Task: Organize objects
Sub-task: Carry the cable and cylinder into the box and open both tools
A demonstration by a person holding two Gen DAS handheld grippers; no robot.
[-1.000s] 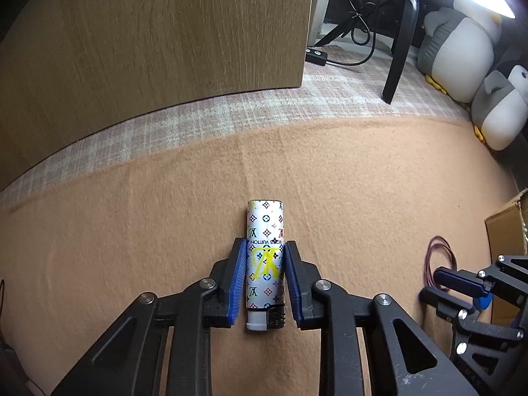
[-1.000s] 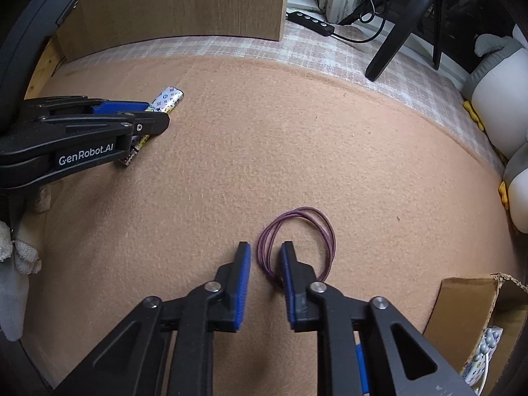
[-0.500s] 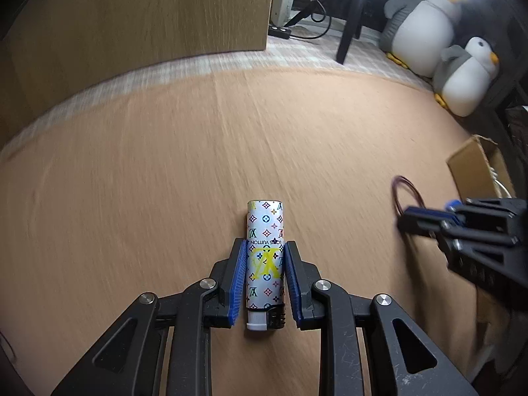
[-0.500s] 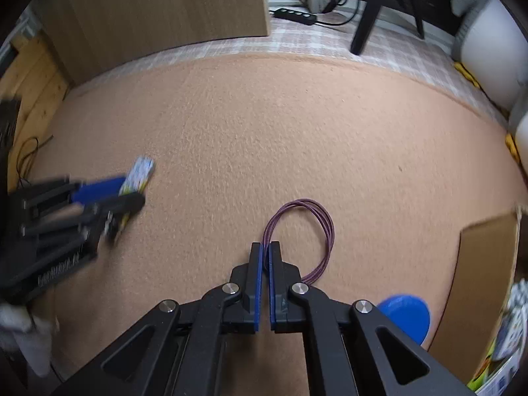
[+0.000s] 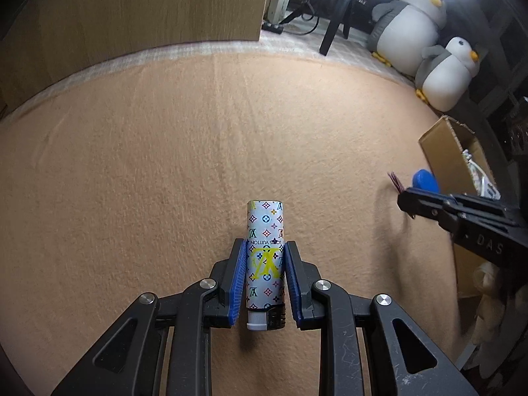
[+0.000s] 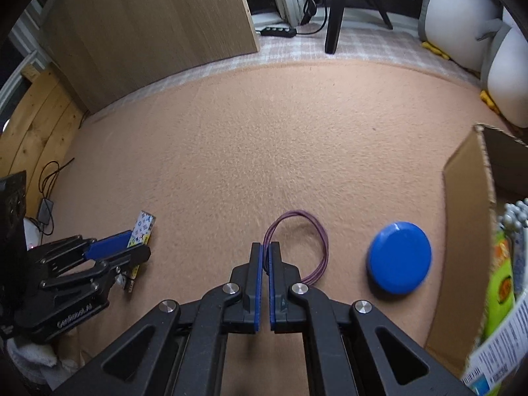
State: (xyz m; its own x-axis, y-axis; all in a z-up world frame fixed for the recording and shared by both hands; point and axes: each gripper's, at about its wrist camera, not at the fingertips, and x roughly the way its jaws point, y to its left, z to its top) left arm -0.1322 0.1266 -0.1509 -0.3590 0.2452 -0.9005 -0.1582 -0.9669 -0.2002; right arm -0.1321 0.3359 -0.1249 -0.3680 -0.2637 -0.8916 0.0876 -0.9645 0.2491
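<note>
Left hand-held gripper (image 5: 265,269) clamped on patterned lighter (image 5: 265,247), right hand-held gripper (image 6: 265,252) pinched onto purple hair tie (image 6: 308,241) (thin loop), blue disc (image 6: 400,257) near cardboard box (image 6: 465,231), tan carpet (image 6: 264,138) beneath.

A peach carpet (image 6: 297,138) runs to a wooden panel (image 6: 148,23) and two plush penguins (image 5: 429,29).

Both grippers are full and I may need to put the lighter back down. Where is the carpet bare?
Bare carpet runs from the lighter up to the wooden panel and checked strip. It is crowded on the right: the purple hair tie, blue disc and cardboard box sit close together.
</note>
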